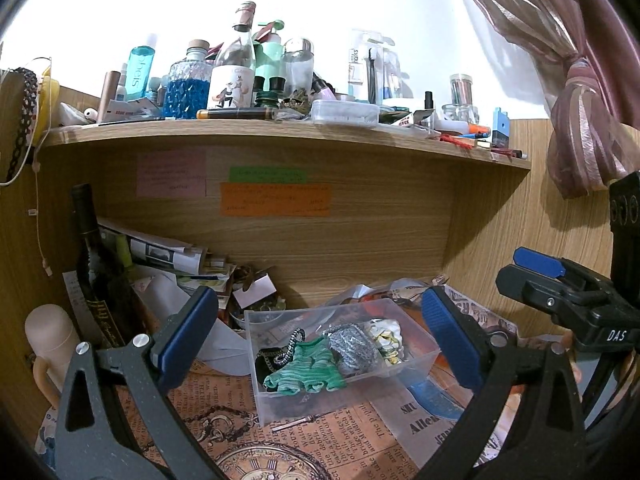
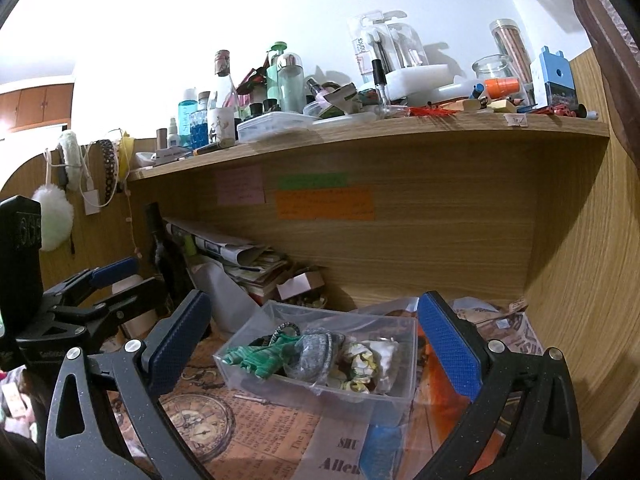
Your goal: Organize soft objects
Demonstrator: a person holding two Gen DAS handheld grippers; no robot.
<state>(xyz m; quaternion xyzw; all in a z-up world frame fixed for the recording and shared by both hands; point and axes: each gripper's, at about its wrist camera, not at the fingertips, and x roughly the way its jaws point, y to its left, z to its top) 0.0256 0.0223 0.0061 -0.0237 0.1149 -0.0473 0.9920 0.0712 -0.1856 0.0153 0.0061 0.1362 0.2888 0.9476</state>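
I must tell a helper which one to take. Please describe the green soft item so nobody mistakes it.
Under the wooden shelf, a clear plastic box sits on the newspaper-print mat. The green striped fabric piece lies at its left end, beside a grey bundle. It is the only green thing there.

A clear plastic bin (image 1: pixel 416 354) on the tabletop holds a crumpled green striped cloth (image 1: pixel 306 372), a grey pouch (image 1: pixel 354 348) and a white-yellow fabric bundle (image 1: pixel 386 338) side by side.
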